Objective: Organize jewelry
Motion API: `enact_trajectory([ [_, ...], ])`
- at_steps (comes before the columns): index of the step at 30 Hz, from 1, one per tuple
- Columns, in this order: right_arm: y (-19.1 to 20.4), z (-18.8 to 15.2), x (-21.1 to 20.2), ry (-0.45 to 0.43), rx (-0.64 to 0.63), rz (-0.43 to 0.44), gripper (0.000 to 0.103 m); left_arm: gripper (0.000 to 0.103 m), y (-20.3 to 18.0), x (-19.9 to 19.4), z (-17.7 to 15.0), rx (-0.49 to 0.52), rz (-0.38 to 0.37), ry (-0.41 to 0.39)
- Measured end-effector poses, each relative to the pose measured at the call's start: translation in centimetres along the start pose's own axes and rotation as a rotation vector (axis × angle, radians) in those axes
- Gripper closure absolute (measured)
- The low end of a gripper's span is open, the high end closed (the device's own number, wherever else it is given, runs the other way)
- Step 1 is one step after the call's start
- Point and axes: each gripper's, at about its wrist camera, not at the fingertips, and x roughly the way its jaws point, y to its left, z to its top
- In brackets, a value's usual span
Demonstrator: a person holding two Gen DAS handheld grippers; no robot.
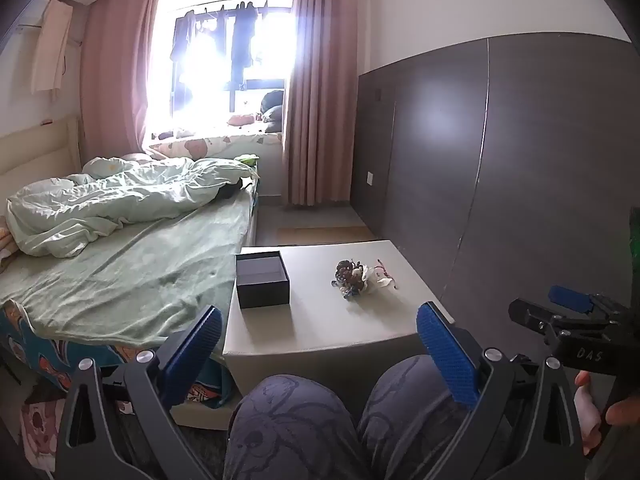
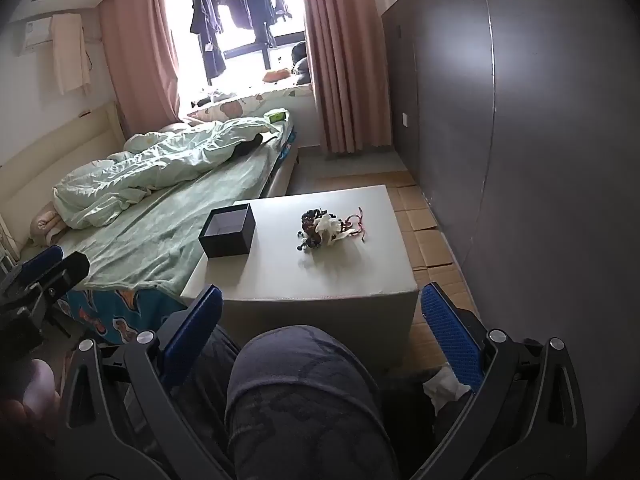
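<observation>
A tangled heap of beaded jewelry with white and red cords (image 2: 330,227) is seen near the middle of the low white square table (image 2: 360,280), well apart from the open, empty black cardboard box (image 2: 228,235) at its left edge. The left gripper (image 1: 320,344) and right gripper (image 2: 322,322) are held wide apart and empty, short of the near edge. One strand is best pinched at the heap's rim and lifted slowly, so the tangle is not dragged along.

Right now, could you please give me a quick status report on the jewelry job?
Both hand-held grippers open, empty: left, right. Jewelry pile loose on table; black box open beside it. Nothing in the way.
</observation>
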Motion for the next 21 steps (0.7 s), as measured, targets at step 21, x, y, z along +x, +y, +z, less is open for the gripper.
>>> enact_trajectory([
  [21,-0.9,0.4,-0.3,-0.004,0.012,-0.032,0.004,0.008,0.0,0.4,-0.3,-0.028,-0.045,-0.014],
])
